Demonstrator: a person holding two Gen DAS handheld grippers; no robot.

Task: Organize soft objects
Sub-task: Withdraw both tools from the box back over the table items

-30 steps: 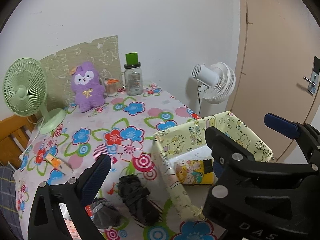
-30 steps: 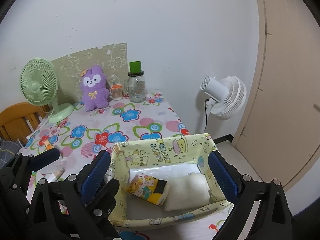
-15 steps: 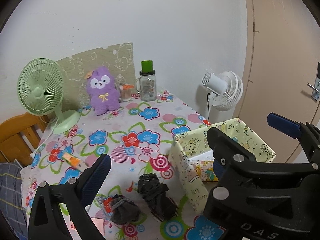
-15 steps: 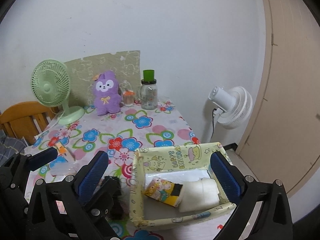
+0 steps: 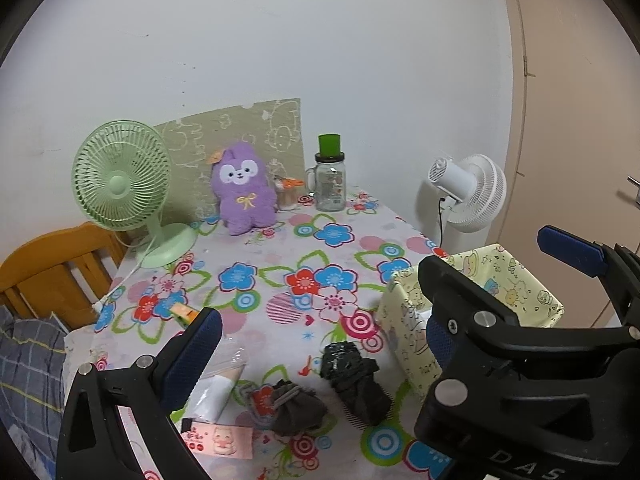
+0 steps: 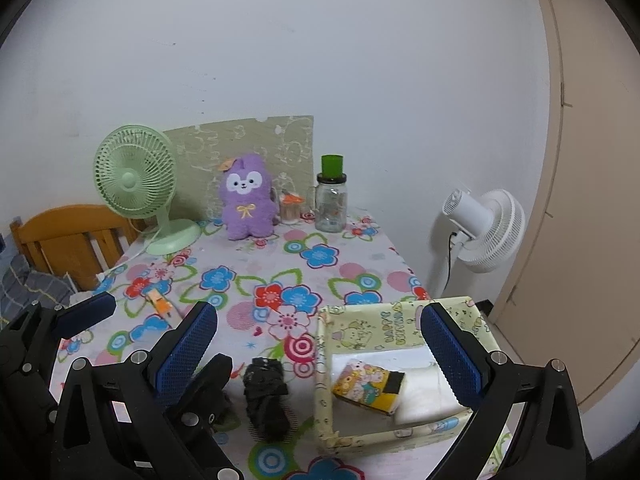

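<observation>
A yellow cartoon-print box [image 6: 368, 330] stands at the table's near right corner; it also shows in the left wrist view [image 5: 404, 320]. It holds a yellow tissue pack [image 6: 368, 388] and a white soft pad [image 6: 424, 396]. Two dark rolled socks lie to its left, one black [image 5: 356, 380] [image 6: 266, 396] and one grey-brown [image 5: 294, 406]. A clear bag with a white item [image 5: 216, 384] lies further left. A purple plush [image 5: 243, 190] [image 6: 248, 196] sits at the back. My left gripper [image 5: 316, 340] and right gripper [image 6: 316, 348] are both open, empty, above the near edge.
A green fan [image 5: 122, 184] stands at the back left, a glass jar with green lid [image 5: 330, 180] beside the plush. A white floor fan [image 6: 484, 232] and a door are to the right. A wooden chair [image 5: 48, 272] is at the left. A pink card [image 5: 218, 438] lies near.
Both grippers have pulled back and risen from the table, so more of the tabletop shows. The socks, bag and box now sit further ahead. Both stay open and empty.
</observation>
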